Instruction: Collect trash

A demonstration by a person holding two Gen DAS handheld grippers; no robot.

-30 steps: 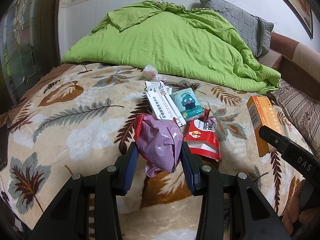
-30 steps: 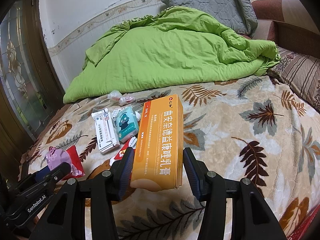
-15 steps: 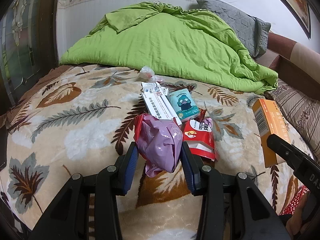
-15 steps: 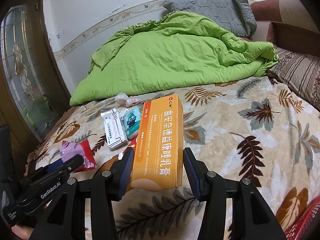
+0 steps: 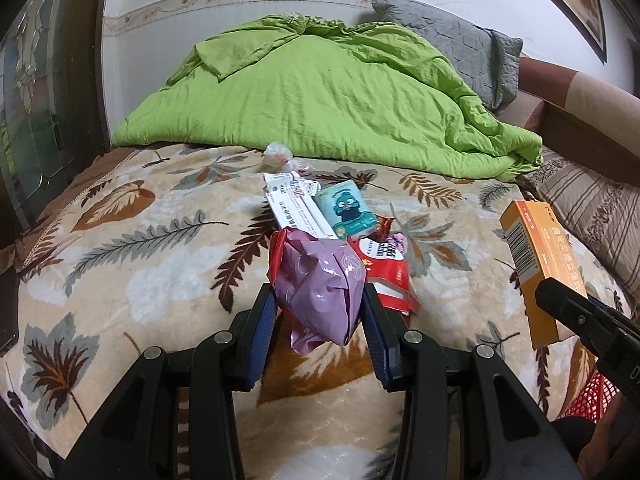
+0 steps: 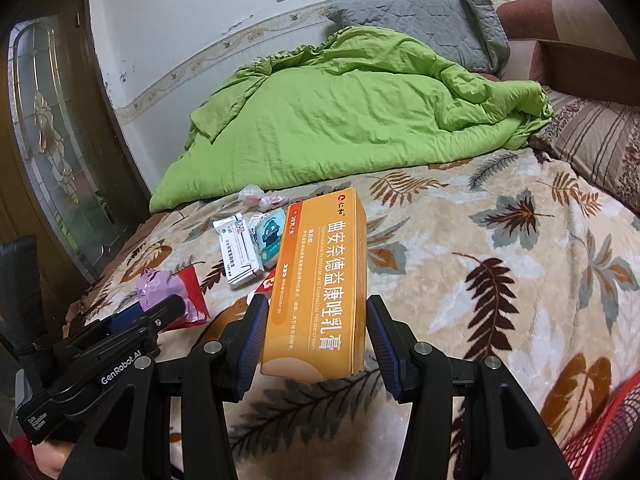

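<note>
Item held, left gripper (image 5: 320,312): 1 crumpled purple wrapper (image 5: 320,284), fingers clenched on it and lifted clear of the leaf-print blanket (image 5: 132,248); item held, right gripper (image 6: 316,336): 1 orange medicine box (image 6: 320,284), fingers grasping its long sides, raised above the bed. Remaining on the blanket: 1 white carton (image 5: 296,208), 1 teal packet (image 5: 348,212), 1 red packet (image 5: 388,268). The step was judged best done by keeping both grips firm until over the red mesh basket (image 6: 600,436) at lower right, the wrapper being light and apt to slip.
</note>
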